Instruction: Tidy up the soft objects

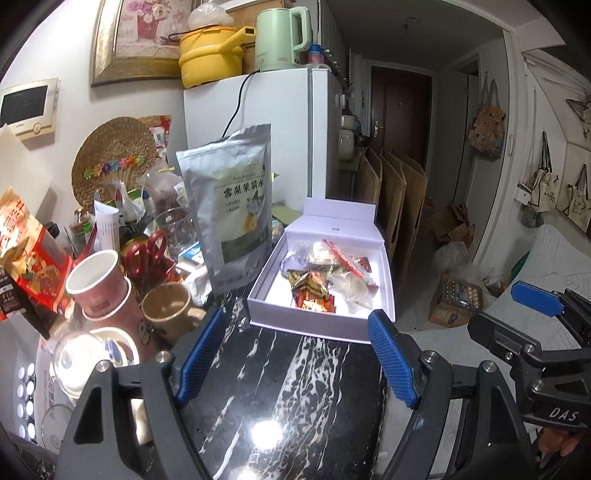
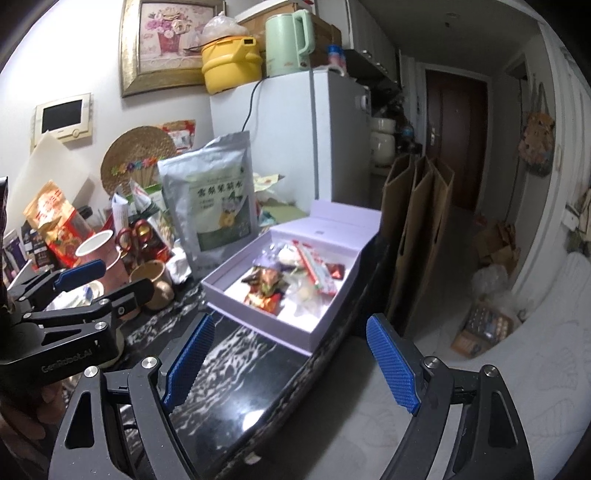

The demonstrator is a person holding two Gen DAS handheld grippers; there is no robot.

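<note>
Black marble-look tabletop (image 1: 295, 387) w/ white veining, glare spot near the bottom of left wrist view. Lavender box (image 1: 258, 310) sits open at far end of tabletop, lid (image 1: 340, 216) hinged up at the back. Inside box: heap of soft snack packets (image 1: 310, 284), red/green/gold wrappers, plus clear plastic bags (image 1: 354, 291) & a red-white striped sachet (image 1: 343, 256). All loose, piled toward box middle.

Left gripper (image 1: 297, 358): blue pads apart, nothing btwn them, only bare tabletop. Hangs over tabletop just short of box's near wall, not touching it. Right gripper (image 2: 290, 363): jaws wide apart too, empty; left pad over tabletop, right pad out past table edge w/ pale floor behind. Pointing toward box's near corner, short of it.

Each gripper shows in the other's view: right one at right edge of left wrist view (image 1: 535, 306), left one at left edge of right wrist view (image 2: 79, 273). Side by side, apart.

Left of box: silver stand-up pouch (image 1: 236, 206) w/ green label, upright, just beside box. Further left, clutter: stacked pink paper cups (image 1: 99, 284), brown mug (image 1: 166, 310), red-handled scissors (image 1: 147, 251), orange-red snack bag (image 1: 26, 251), woven round fan (image 1: 110, 158) against wall.

Behind: white fridge (image 1: 273, 122) w/ yellow pot (image 1: 210, 55) & mint-green kettle (image 1: 280, 33) on top. Brown paper bags (image 2: 413, 229) stand on floor beside table's right end. Framed flower picture (image 2: 166, 40) on wall.
</note>
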